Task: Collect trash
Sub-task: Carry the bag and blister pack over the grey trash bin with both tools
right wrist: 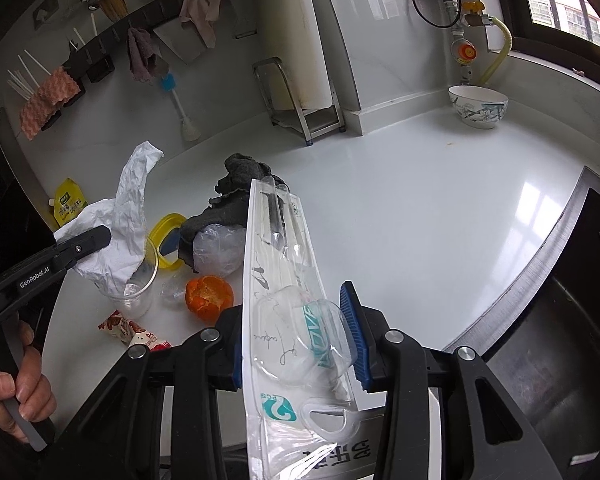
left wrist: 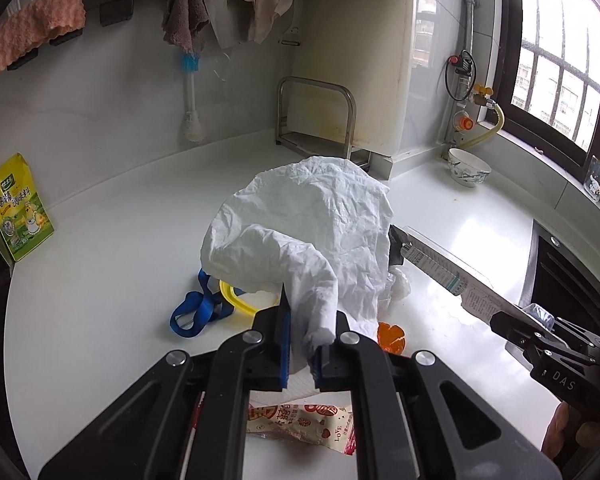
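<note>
Left gripper clamps the crumpled tissue; right gripper pinches the blister pack. Keep both squeezed, lift clear of the counter.

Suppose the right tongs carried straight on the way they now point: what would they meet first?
Probably the dark grey crumpled cloth lying ahead on the white countertop, though the clear plastic blister pack gripped in the right tongs would touch it first; depth is uncertain.
</note>
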